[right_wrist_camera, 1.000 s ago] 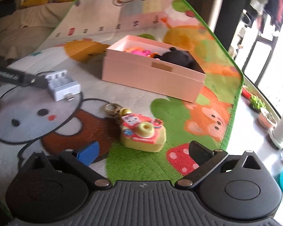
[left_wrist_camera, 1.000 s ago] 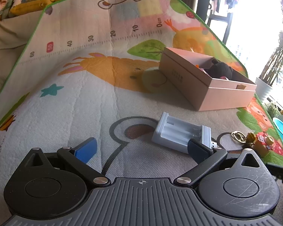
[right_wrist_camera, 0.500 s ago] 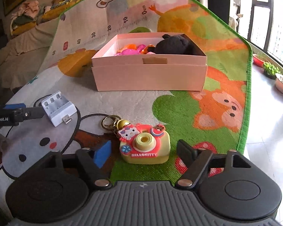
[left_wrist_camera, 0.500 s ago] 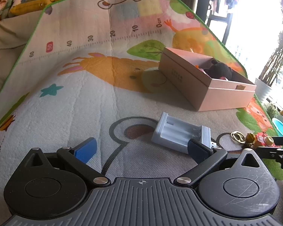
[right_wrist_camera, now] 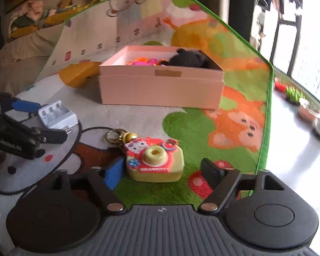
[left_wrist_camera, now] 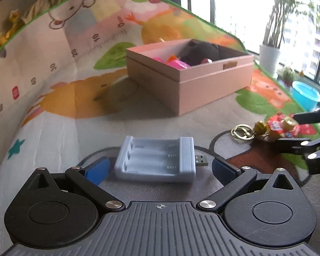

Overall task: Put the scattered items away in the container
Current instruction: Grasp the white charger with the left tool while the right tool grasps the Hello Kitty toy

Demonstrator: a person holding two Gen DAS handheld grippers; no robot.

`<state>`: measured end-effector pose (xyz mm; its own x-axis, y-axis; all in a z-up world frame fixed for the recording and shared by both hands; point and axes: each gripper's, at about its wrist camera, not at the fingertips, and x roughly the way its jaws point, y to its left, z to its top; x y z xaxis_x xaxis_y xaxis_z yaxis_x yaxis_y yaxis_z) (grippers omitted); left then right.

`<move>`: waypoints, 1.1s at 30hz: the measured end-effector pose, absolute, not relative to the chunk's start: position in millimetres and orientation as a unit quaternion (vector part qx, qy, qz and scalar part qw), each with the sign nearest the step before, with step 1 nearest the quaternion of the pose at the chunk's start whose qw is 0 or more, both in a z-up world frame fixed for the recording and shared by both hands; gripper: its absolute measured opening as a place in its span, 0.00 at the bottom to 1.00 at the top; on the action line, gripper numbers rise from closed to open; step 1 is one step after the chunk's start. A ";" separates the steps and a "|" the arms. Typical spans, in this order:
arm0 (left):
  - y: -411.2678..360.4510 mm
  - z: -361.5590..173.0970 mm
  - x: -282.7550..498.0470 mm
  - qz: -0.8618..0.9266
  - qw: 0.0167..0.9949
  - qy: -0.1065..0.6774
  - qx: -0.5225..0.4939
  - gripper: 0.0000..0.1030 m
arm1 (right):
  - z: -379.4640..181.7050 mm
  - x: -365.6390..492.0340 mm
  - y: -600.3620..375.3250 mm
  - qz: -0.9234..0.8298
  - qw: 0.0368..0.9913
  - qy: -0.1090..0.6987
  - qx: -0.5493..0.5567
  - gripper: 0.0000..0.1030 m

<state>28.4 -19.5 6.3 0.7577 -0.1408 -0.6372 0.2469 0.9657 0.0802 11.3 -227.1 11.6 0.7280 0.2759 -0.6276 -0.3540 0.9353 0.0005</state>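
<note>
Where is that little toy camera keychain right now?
The toy camera keychain lies on the play mat, between the open right gripper fingers, in front of the pink box.

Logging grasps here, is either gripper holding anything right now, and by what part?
Nothing is held. The left gripper is open around the battery charger; the right gripper is open around the toy camera.

Pink box (left_wrist_camera: 202,85), pale-blue charger (left_wrist_camera: 157,160)

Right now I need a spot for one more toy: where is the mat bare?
Bare mat lies left of the pink box, toward the printed ruler, and between box and battery charger. It is crowded near the charger and toy camera keychain, where both hand-held grippers sit open.
</note>
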 end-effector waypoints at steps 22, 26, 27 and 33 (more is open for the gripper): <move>-13.5 6.6 36.6 -0.122 0.933 0.334 0.062 0.92 | 10.3 11.2 -223.0 0.196 0.917 0.340 -0.065 1.00; -13.4 12.2 26.0 -0.127 0.934 0.332 0.050 0.92 | 12.0 10.3 -226.7 0.184 0.922 0.336 -0.055 1.00; -13.3 15.1 20.3 -0.129 0.935 0.328 0.044 0.92 | 13.2 8.7 -228.3 0.182 0.924 0.332 -0.052 1.00; -15.5 25.8 -16.6 -0.151 0.936 0.316 0.031 0.92 | 23.5 -1.3 -228.1 0.189 0.929 0.311 -0.067 0.89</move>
<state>-16.6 -15.5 25.8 0.7550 -0.2628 -0.6007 0.3023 0.9525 -0.0368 -1.3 -228.1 23.5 0.7355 0.3093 -0.6029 -0.3930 0.9195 -0.0077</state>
